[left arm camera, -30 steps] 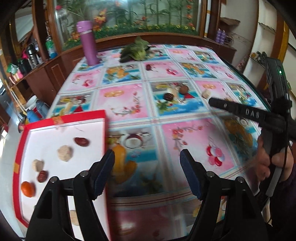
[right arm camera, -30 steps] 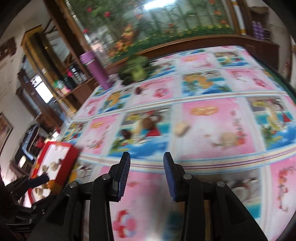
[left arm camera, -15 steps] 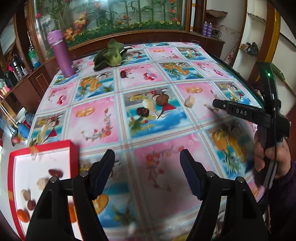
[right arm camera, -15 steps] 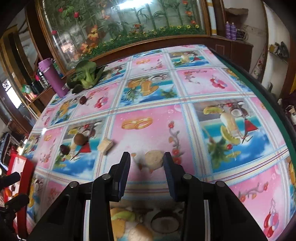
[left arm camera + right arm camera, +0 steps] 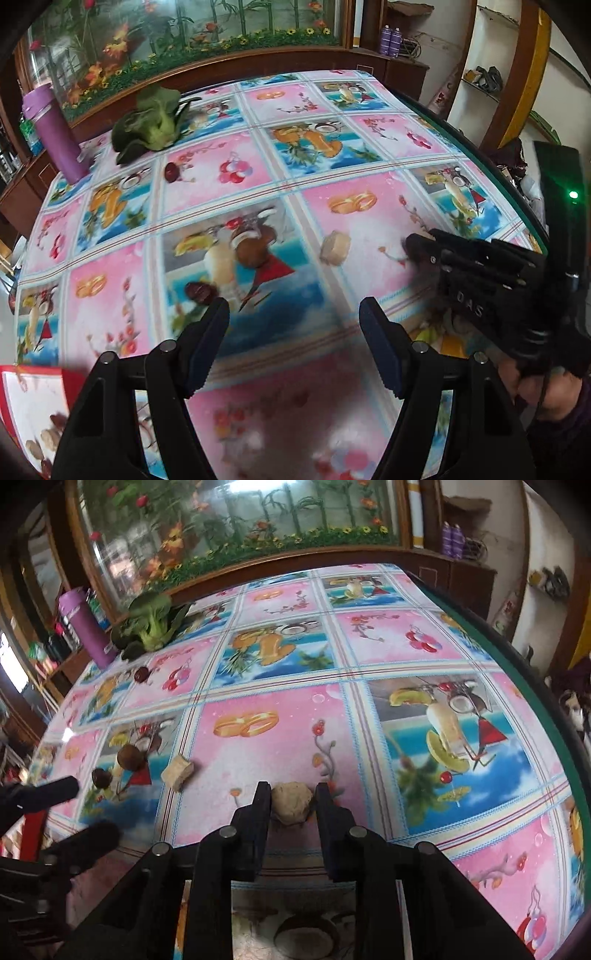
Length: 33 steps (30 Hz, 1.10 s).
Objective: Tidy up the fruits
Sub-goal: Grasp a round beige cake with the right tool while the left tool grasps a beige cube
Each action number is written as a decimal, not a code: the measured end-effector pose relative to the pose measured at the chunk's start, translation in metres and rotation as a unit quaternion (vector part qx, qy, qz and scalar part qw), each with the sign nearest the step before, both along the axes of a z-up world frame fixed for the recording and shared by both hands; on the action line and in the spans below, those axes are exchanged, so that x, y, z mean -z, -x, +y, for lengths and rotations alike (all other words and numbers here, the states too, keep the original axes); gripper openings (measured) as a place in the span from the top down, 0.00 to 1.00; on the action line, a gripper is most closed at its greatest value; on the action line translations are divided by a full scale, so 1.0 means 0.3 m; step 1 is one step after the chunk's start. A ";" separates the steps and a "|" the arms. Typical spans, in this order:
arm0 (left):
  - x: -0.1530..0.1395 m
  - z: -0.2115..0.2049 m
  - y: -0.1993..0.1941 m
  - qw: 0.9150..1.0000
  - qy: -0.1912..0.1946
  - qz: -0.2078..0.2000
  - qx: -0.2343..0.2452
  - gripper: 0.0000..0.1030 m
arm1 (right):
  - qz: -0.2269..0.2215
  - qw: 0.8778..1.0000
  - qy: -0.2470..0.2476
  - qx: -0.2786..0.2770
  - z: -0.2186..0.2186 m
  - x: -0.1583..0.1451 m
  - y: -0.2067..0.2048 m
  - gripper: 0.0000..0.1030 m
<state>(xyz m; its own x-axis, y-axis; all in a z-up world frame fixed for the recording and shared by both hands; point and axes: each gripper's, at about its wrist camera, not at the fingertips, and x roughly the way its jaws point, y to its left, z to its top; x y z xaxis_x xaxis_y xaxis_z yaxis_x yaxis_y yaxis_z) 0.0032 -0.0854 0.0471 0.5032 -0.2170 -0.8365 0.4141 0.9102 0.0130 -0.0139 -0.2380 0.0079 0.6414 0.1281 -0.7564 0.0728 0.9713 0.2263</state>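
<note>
My right gripper is low on the flowered tablecloth, shut on a beige lump that still rests on the cloth. To its left lie a beige cube, a brown round fruit and a dark date. My left gripper hovers open and empty, with the date just beyond its left finger. The brown fruit and the cube lie ahead of it. The red-rimmed white tray, bottom left, holds several pieces. The right gripper hides its lump in the left wrist view.
A dark red fruit lies farther back, near a green leafy vegetable and a purple bottle. The table's green edge curves along the right. A wooden sideboard with a glass flower panel stands behind.
My left gripper swung right, away from the tray, toward the date and brown fruit. My right gripper dropped onto the beige lump and its fingers narrowed around it.
</note>
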 end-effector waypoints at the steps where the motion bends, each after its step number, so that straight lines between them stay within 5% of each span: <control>1: 0.007 -0.017 -0.015 1.000 -0.001 0.000 0.002 0.29 | -0.001 1.000 -0.013 0.007 -0.019 -0.003 0.002 0.77; 6: 0.048 -0.091 -0.074 1.000 -0.018 0.001 0.010 0.32 | -0.006 0.998 -0.058 0.029 -0.079 -0.017 0.013 0.77; 8: 0.065 -0.118 -0.091 1.000 -0.025 0.007 0.018 0.50 | -0.007 0.997 -0.067 0.028 -0.082 -0.019 0.015 0.77; 13: 0.092 -0.148 -0.130 0.999 -0.030 0.014 0.022 0.58 | -0.010 0.997 -0.077 0.022 -0.080 -0.025 0.017 0.77; 20: 0.108 -0.160 -0.144 0.999 -0.024 0.015 0.026 0.82 | -0.011 0.997 -0.077 0.021 -0.081 -0.024 0.014 0.77; 27: 0.072 -0.128 -0.098 1.000 0.002 0.007 0.016 0.82 | -0.030 0.998 -0.059 0.020 -0.071 -0.041 0.023 0.77; 33: -0.024 -0.055 0.068 0.999 0.022 -0.019 0.014 0.82 | -0.066 0.997 -0.037 0.016 -0.049 -0.071 0.040 0.77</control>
<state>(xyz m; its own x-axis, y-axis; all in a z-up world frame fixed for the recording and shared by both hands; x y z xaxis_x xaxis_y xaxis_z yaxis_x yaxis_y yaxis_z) -0.0172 -0.1018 0.0542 0.5281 -0.2688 -0.8055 0.4399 0.8980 -0.0112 -0.0258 -0.2526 0.0291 0.7391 0.1591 -0.6546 0.0676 0.9493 0.3071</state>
